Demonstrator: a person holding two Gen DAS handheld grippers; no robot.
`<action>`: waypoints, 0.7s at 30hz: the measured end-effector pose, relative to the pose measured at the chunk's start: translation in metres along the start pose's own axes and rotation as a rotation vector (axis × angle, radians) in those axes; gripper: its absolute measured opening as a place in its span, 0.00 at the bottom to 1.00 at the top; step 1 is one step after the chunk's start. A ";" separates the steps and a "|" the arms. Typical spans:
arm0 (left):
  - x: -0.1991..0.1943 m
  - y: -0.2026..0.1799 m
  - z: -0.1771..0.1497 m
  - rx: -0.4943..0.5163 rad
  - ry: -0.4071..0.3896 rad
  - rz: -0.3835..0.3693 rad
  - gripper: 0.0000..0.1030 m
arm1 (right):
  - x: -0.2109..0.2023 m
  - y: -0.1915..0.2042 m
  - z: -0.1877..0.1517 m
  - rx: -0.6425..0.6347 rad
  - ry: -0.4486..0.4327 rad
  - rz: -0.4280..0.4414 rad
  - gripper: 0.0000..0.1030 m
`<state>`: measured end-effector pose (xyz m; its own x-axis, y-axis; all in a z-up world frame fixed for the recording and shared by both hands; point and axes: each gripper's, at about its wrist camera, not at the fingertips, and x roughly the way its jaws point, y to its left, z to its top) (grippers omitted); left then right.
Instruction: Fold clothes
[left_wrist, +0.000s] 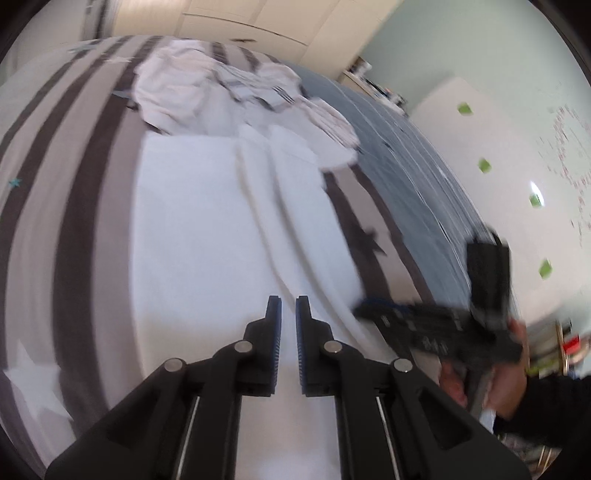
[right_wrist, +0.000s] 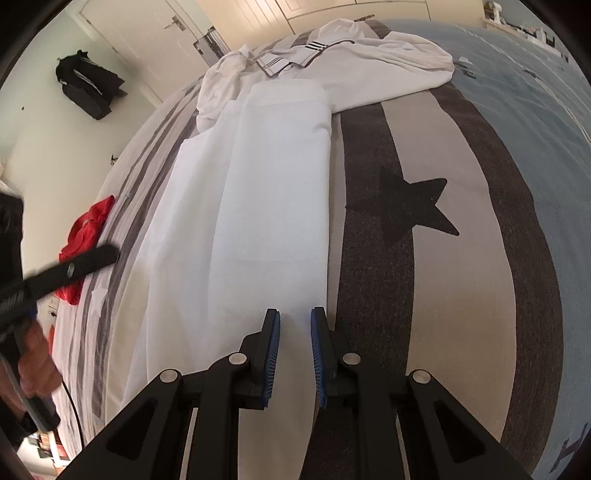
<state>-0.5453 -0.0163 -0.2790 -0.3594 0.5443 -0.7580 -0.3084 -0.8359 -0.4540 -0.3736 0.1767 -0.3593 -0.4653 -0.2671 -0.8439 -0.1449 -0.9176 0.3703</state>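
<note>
White garment (right_wrist: 258, 206) folded lengthwise on striped bed (right_wrist: 424, 258), left gripper (left_wrist: 288, 306) closed empty, right gripper (right_wrist: 295, 317) pinching its edge.

soft indoor light; left view motion-blurred, right sharper; fisheye-curved dark edges.

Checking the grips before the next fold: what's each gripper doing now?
Left gripper: closed, nothing visibly held.
Right gripper: narrowly apart around the end of the white garment; grip cannot be told.
</note>
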 end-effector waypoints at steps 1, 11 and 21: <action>0.002 -0.007 -0.007 0.012 0.017 -0.005 0.07 | -0.001 0.000 0.000 -0.002 0.000 0.006 0.16; 0.032 -0.040 -0.053 0.028 0.132 -0.031 0.19 | -0.021 0.022 -0.009 -0.081 -0.005 0.061 0.17; 0.052 -0.039 -0.050 0.011 0.136 -0.020 0.28 | -0.039 0.002 -0.044 -0.031 0.024 0.068 0.17</action>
<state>-0.5075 0.0411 -0.3240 -0.2311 0.5454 -0.8057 -0.3237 -0.8241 -0.4649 -0.3170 0.1721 -0.3430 -0.4525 -0.3359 -0.8261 -0.0863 -0.9055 0.4154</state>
